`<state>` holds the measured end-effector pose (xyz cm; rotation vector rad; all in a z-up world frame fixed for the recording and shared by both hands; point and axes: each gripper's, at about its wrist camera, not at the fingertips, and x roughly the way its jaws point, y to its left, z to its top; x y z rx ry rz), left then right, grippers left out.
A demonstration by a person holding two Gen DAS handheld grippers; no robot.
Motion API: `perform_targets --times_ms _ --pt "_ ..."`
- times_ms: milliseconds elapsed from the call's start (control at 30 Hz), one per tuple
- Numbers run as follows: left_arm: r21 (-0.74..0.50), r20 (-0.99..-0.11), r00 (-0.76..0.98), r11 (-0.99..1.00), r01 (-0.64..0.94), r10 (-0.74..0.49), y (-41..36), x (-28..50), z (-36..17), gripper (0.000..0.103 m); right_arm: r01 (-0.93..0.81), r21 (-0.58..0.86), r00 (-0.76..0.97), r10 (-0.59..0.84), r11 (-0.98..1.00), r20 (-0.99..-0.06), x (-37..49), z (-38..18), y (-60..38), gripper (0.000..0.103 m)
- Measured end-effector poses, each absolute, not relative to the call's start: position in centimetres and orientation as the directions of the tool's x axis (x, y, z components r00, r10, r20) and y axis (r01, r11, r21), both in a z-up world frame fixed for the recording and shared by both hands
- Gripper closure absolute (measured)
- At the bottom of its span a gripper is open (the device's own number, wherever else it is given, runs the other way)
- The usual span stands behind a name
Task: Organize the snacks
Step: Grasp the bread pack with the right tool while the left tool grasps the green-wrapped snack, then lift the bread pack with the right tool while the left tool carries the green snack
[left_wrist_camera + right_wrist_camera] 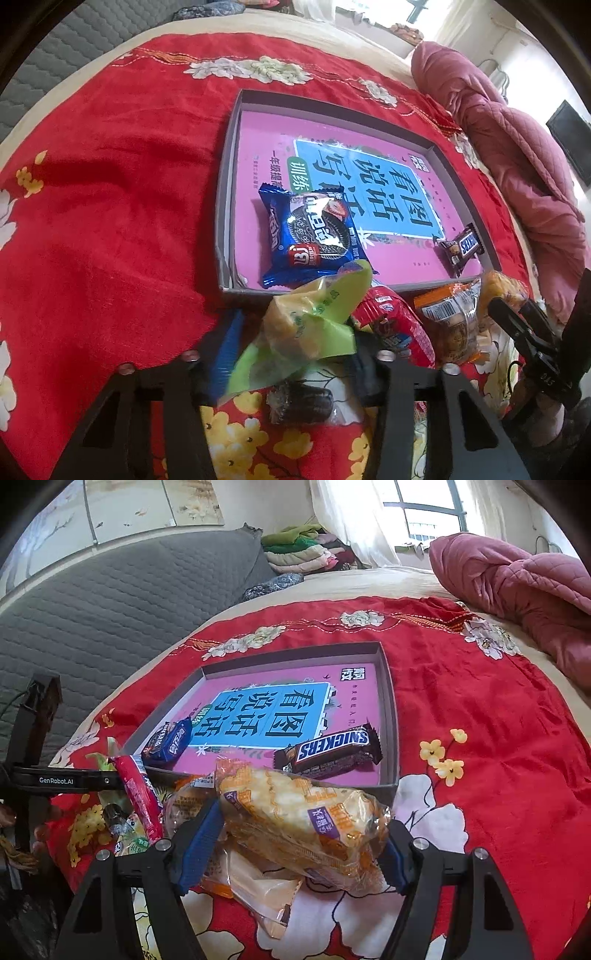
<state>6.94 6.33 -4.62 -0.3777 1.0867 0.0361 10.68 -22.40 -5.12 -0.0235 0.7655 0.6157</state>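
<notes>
a red flowered cloth (480,701) covers the bed. a pink quilt (517,587) lies bunched at its far right corner. a grey headboard (110,602) stands left, folded clothes (303,550) beside a window (424,509).

- Grey tray (391,716), centre frame: 1
- Snacks inside tray: 2, one blue Oreo pack (314,236), one Snickers bar (332,751)
- Loose packets in front of tray, lower frame: at least 5; overlap hides any more
- Grippers (291,339) (303,834): 2
</notes>
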Motion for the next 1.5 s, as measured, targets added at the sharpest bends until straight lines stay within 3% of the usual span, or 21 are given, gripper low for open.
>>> perform_targets --times_ms 300,1500 --pt "-0.295 -0.848 0.502 0.938 -0.18 -0.171 6.1 6.4 -3.8 0.065 -0.521 0.207 0.565 0.516 0.828 -0.643 10.7 -4.9 -22.7 0.028" --pt "-0.299 -0.786 0.607 0.93 -0.214 -0.113 7.2 4.3 1.8 0.068 -0.503 0.294 0.61 0.575 0.812 -0.545 10.4 -2.7 -24.5 0.028"
